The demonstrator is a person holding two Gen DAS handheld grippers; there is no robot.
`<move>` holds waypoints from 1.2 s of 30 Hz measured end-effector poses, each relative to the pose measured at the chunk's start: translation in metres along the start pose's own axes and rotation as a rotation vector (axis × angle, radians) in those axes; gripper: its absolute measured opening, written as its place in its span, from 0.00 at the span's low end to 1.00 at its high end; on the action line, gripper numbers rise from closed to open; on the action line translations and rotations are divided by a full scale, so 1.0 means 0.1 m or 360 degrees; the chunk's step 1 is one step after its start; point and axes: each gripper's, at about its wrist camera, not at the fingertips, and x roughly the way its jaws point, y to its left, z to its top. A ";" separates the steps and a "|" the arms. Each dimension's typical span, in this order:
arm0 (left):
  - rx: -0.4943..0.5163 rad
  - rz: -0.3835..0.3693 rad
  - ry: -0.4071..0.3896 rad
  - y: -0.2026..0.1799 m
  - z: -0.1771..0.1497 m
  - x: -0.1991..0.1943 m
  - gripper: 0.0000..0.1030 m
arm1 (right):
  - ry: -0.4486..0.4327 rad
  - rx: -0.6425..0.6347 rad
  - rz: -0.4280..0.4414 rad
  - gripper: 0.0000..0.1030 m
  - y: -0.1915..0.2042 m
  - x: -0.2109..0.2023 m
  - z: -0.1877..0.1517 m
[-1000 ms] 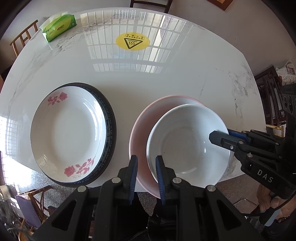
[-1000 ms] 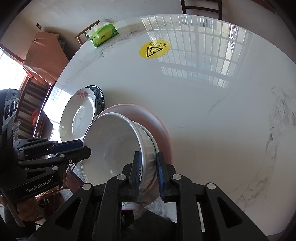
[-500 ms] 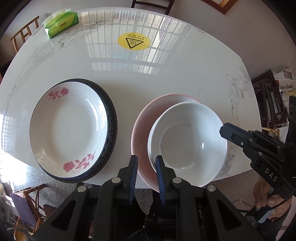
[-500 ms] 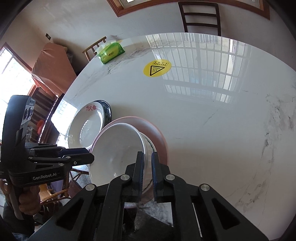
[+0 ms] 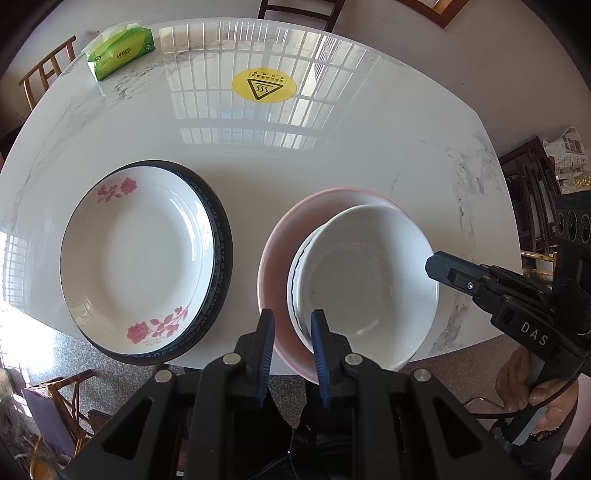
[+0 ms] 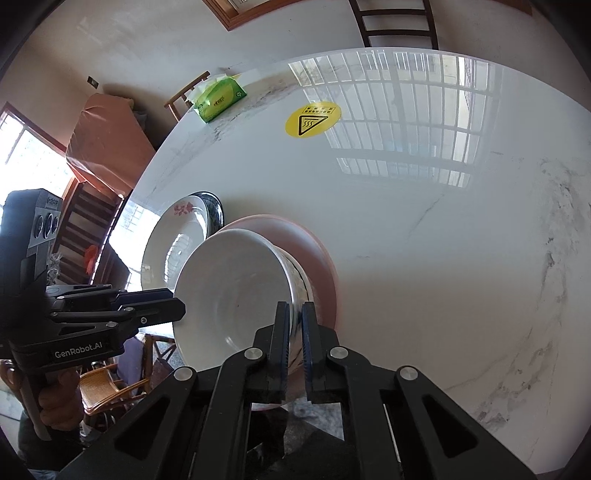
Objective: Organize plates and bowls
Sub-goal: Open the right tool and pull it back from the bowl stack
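In the left wrist view we've got the white bowl [image 5: 364,284] sitting inside the pink bowl [image 5: 280,251] right ahead of our left gripper [image 5: 292,334], whose jaws sit at a narrow gap straddling the pink bowl's near rim, though we can't tell if they actually touch it. The rose plate [image 5: 136,254] rests on a dark-rimmed plate [image 5: 221,251] further left. In the right wrist view, our right gripper [image 6: 294,332] is fully closed, holding nothing, with the white bowl [image 6: 232,291] just beyond its tips.

Glossy white marble table [image 5: 332,155]; wooden chairs [image 6: 397,22] behind; sunlit window [image 6: 22,147] left.
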 end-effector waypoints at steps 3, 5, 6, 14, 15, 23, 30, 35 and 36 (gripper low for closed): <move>-0.0006 -0.0037 -0.0057 0.04 -0.02 -0.09 0.20 | -0.0020 0.0139 0.0097 0.11 -0.12 -0.04 0.04; -0.0001 -0.0061 -0.0089 0.06 -0.02 -0.15 0.20 | -0.0070 0.0192 0.0106 0.12 -0.18 -0.12 0.05; -0.0002 -0.0063 -0.0108 0.08 -0.02 -0.17 0.20 | -0.0106 0.0202 0.0107 0.13 -0.20 -0.17 0.04; -0.0061 -0.0197 -0.0148 0.27 -0.14 -0.18 0.20 | -0.0348 0.0066 -0.0043 0.14 -0.11 -0.35 -0.30; -0.0072 -0.0216 -0.0140 0.29 -0.15 -0.17 0.20 | -0.0359 0.0066 -0.0048 0.14 -0.12 -0.33 -0.35; -0.0147 -0.0264 -0.0068 0.41 -0.18 -0.01 0.20 | -0.0338 0.0123 0.0013 0.14 -0.21 -0.15 -0.49; -0.0133 -0.0227 -0.0059 0.36 -0.13 0.07 0.20 | -0.0322 0.0120 -0.0006 0.14 -0.21 -0.13 -0.48; -0.0117 -0.0169 -0.0064 0.30 -0.17 0.11 0.20 | -0.0305 0.0116 -0.0023 0.14 -0.20 -0.10 -0.47; -0.0115 -0.0156 -0.0071 0.30 -0.17 0.12 0.20 | -0.0306 0.0116 -0.0029 0.14 -0.20 -0.10 -0.47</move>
